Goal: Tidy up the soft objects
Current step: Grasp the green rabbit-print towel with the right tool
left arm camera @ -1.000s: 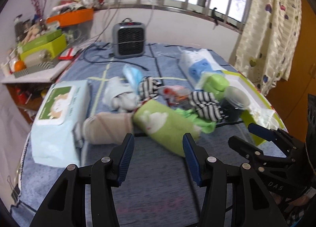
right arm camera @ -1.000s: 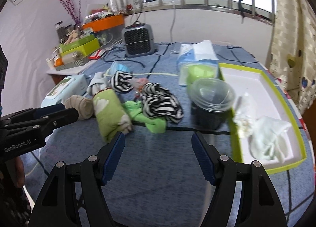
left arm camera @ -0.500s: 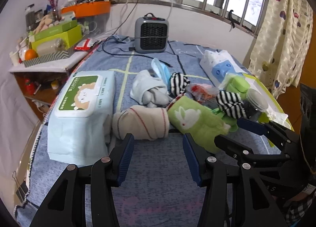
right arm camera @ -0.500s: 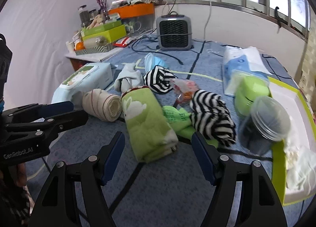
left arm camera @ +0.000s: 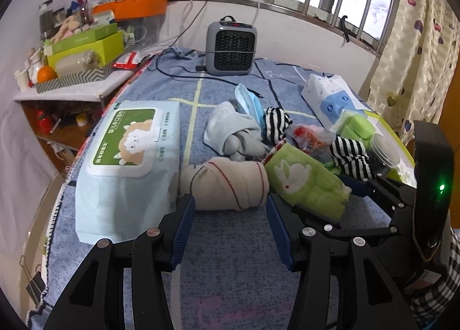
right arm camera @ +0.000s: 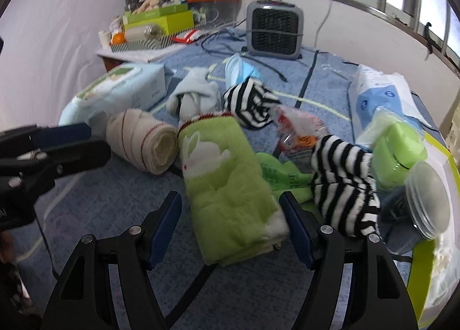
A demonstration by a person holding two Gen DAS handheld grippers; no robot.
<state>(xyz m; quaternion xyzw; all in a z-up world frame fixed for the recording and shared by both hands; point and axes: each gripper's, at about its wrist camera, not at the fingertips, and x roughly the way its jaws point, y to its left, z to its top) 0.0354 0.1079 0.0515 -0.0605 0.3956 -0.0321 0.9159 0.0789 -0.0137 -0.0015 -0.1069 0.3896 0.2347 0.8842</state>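
Bare blue cloth (left arm camera: 230,243) lies open near both tools; the wipes pack (left arm camera: 126,157) blocks the left, the clutter pile (right arm camera: 302,140) beyond.

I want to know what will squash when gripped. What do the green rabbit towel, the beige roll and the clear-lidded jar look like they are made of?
Green rabbit towel: looped terry cloth, matte and fuzzy, probably cotton.
Beige roll: woven bandage-like fabric with red thread lines, wound layers showing at its end; it looks elastic.
Clear-lidded jar: glossy, see-through, rigid, probably plastic.
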